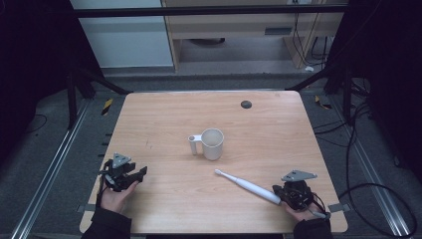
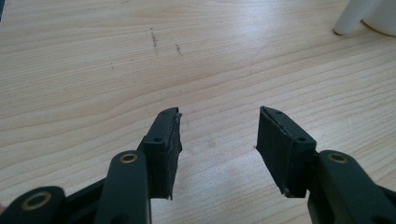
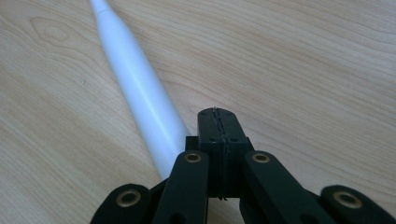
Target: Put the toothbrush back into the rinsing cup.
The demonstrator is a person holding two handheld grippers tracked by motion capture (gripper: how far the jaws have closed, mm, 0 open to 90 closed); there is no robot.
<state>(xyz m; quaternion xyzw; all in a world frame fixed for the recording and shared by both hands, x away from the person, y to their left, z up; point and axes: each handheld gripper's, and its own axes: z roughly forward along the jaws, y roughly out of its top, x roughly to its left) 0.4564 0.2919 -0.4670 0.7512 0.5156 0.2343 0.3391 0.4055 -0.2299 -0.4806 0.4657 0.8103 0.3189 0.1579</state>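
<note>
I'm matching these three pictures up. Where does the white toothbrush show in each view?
High view: the toothbrush lies slantwise right of centre on the table, below the cup, its thick end at the right tool.
Left gripper view: not in it.
Right gripper view: the toothbrush runs from the top left down beside the shut jaws, outside them.
Shared landmark: the pale wood grain of the table.

On the table (image 1: 164, 114) a mug (image 1: 212, 143) stands near the middle, its handle toward the left. A toothbrush (image 1: 247, 186) lies nearer the person and to the right of the mug, well apart from it, its head end toward the mug. The right gripper (image 1: 281, 195) sits at its handle end; the left gripper (image 1: 141, 175) rests at the near left corner, far from both
</note>
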